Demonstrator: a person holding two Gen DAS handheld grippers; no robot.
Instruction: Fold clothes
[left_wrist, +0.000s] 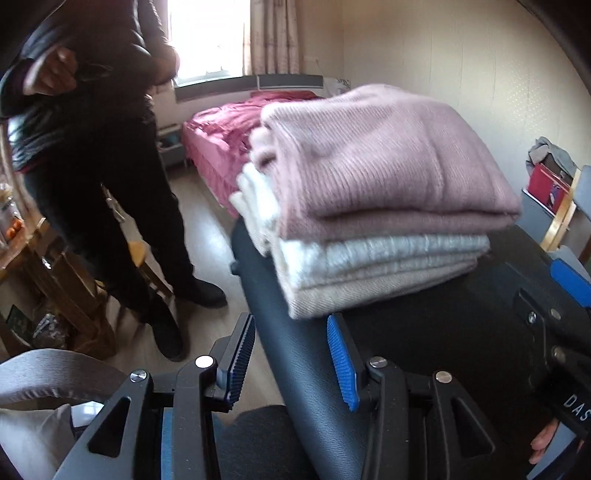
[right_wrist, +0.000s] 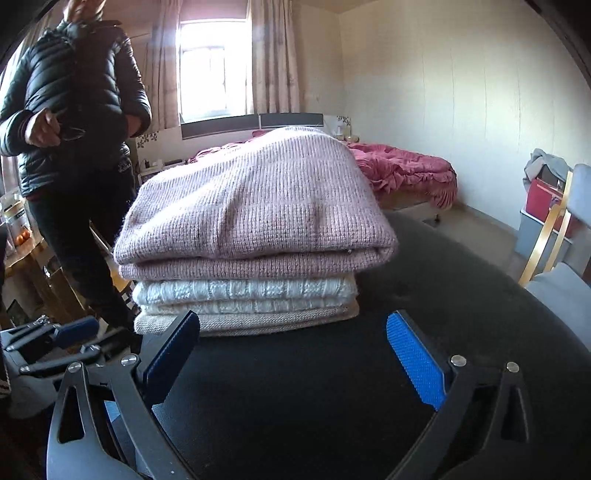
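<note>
Your folded sweater stack (right_wrist: 251, 236) rests on the black tabletop (right_wrist: 424, 295). Just before the stack, your left claw (left_wrist: 291, 354) and right claw (right_wrist: 295, 354) are both released, gripping nothing.

Daylight from blown-out curtained window (right_wrist: 212, 70) at back; room dim, foreground dark. Standing person in dark puffer jacket (right_wrist: 70, 122) backlit. Left view motion-blurred, right sharper. Fisheye bending, black vignette corners.

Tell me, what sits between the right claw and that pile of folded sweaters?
Nothing: in the right wrist view only bare black surface separates the open right gripper from the sweater pile.
</note>
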